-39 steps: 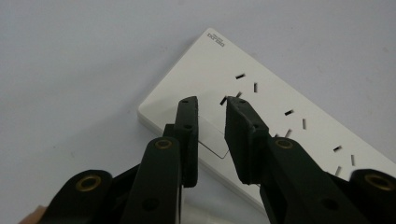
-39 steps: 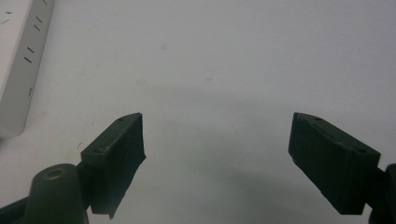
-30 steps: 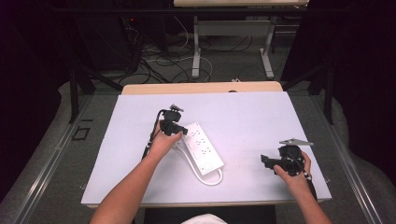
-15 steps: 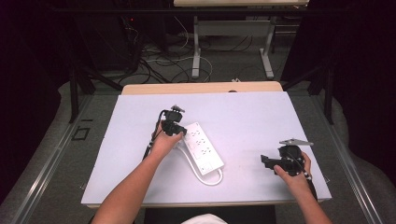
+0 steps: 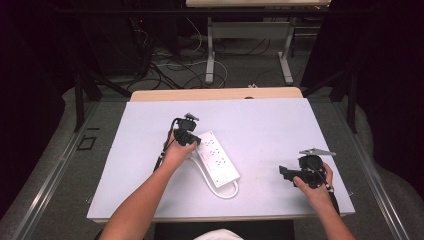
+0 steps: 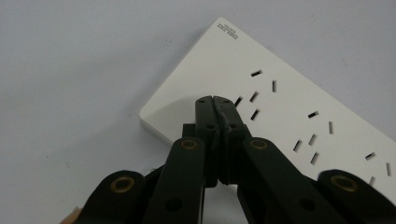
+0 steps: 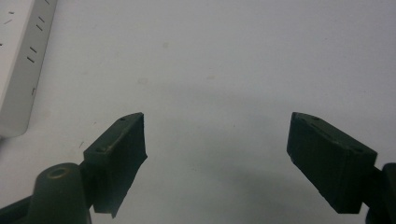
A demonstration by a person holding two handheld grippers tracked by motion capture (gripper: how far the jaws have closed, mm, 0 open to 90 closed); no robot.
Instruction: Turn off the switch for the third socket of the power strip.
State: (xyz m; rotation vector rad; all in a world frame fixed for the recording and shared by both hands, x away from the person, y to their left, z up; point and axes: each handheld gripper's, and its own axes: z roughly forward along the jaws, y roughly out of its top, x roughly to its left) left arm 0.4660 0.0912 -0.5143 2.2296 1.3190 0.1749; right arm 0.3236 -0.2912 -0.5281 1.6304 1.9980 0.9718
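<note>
Power strip (image 6: 280,107): rigid, light, slick plastic I judge; grip across its narrow sides.
Left gripper (image 6: 215,103): my fingers pressed together, holding nothing, tips over its end.
Right gripper (image 7: 215,154): my fingers wide apart, empty over the tabletop (image 7: 243,60).

Bright, evenly lit table (image 5: 260,125), dark surroundings, soft focus

Table (image 5: 260,120): pale lavender-white top, light wood edge showing along the far side. One white power strip (image 5: 216,157) lies flat on it, near centre, set diagonally. Socket slots face up. The strip's white cable (image 5: 227,192) loops on the surface just off its near end. Tabletop right of the strip is bare.
</note>
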